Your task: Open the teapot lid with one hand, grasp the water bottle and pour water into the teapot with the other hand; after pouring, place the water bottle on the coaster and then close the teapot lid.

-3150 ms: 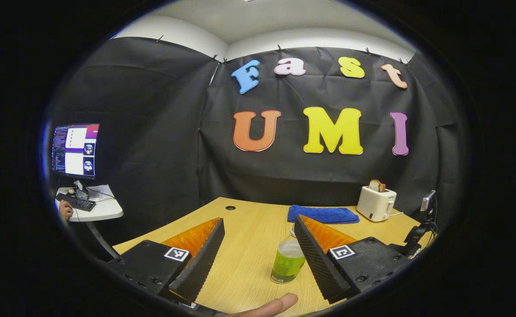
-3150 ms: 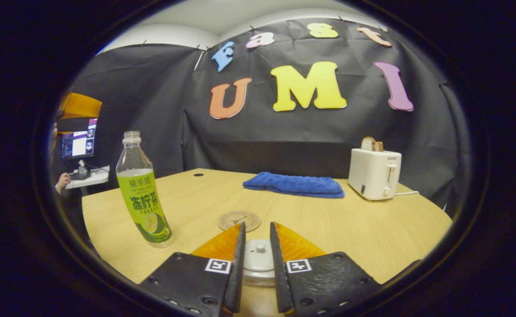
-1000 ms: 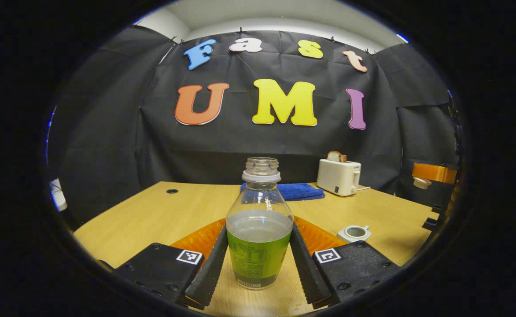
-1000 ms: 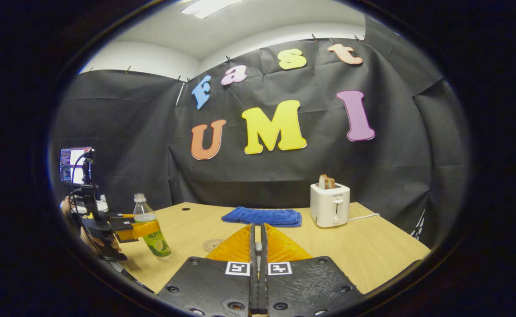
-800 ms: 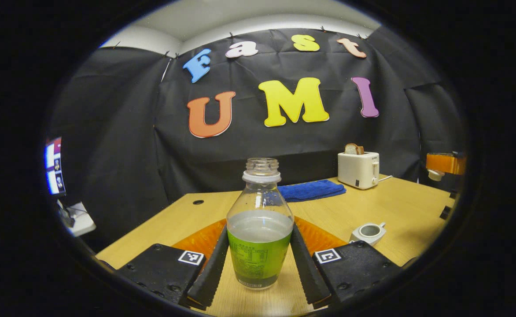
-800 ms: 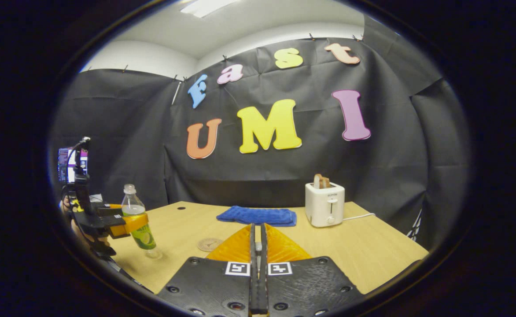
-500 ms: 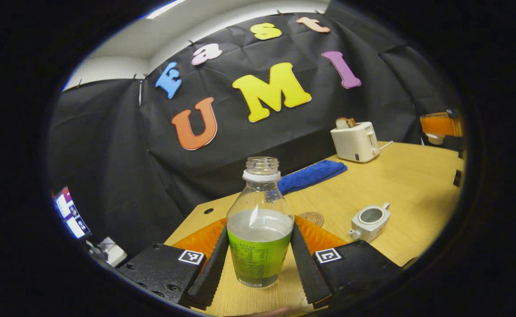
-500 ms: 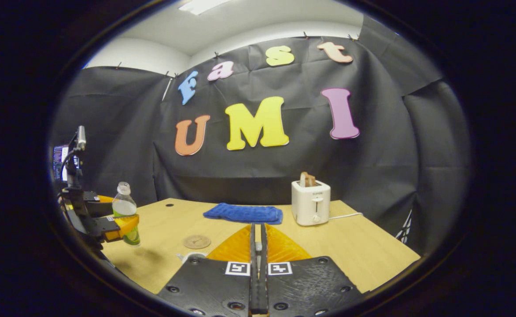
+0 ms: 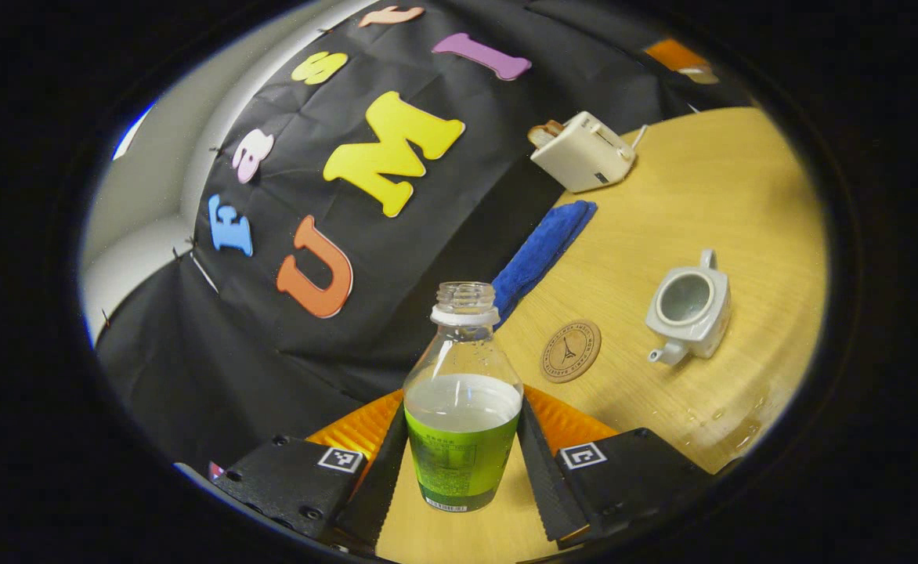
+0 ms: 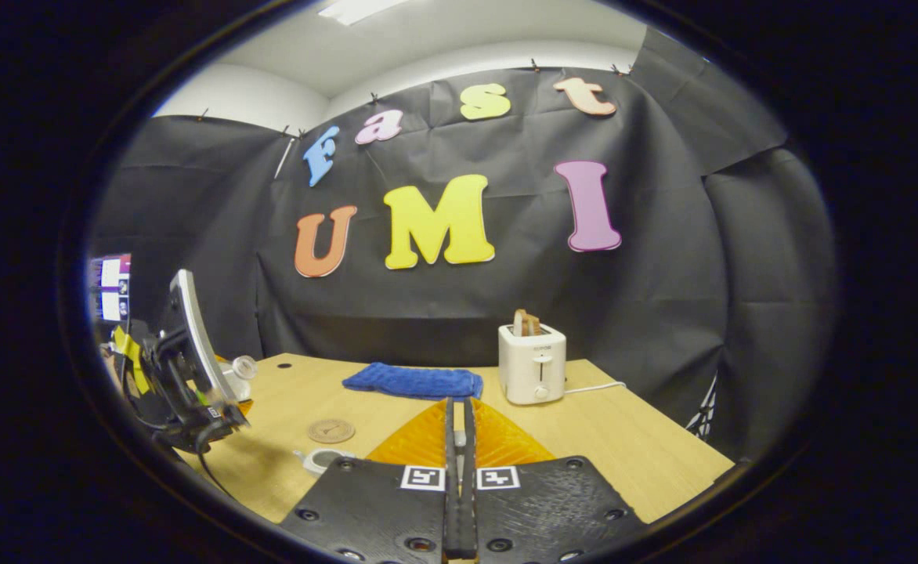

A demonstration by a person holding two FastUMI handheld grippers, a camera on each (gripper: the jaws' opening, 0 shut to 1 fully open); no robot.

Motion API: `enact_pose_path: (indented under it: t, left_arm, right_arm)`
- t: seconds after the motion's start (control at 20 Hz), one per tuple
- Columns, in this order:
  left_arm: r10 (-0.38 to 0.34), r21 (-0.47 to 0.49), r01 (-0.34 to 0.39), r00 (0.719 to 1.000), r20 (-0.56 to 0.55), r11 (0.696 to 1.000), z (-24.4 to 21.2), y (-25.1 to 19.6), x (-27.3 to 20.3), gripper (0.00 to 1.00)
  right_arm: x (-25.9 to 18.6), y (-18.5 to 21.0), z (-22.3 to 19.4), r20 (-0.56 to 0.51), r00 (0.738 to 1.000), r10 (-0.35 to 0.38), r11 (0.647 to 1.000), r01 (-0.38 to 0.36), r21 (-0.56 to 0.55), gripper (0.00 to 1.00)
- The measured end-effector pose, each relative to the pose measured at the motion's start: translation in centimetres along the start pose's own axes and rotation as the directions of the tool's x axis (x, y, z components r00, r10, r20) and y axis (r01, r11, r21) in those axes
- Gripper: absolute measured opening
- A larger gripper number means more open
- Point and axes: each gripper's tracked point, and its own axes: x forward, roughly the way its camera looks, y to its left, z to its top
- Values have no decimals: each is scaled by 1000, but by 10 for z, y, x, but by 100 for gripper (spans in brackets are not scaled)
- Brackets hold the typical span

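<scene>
1. My left gripper (image 9: 459, 462) has its fingers (image 9: 377, 478) clamped on both sides of the water bottle (image 9: 463, 392), at the green label. The bottle has no cap, its upper half is clear, and the water line sits just above the label.
2. In the left gripper view the scene is rolled hard over, so the counter (image 9: 710, 180) slopes up to the right.
3. The teapot (image 9: 690, 301) stands uncovered on the counter, its round mouth showing, spout towards the near edge and handle away from it.
4. The coaster (image 9: 570, 350) lies flat just beside the teapot, apart from it, bare wood between them.
5. My right gripper (image 10: 459, 470) has its fingers pressed together. Something small and pale shows in the slit, but I cannot tell what.
6. The blue towel (image 10: 413, 381) and toaster (image 10: 532, 363) sit at the counter's far edge, well apart from the teapot.
</scene>
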Motion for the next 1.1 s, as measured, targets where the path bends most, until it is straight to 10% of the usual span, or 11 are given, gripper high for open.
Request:
enact_pose_path:
  t: [0.55,1.1]
  left_arm:
    - [14,456,-12,1000,-2,890,24,-22,0,76]
    - [70,803,-78,997,46,590,49,-30,-9,75]
  right_arm:
    - [-3,-24,7,4,999,-39,999,39,3,0]
    - [-12,-19,11,-10,1000,14,999,-14,37,0]
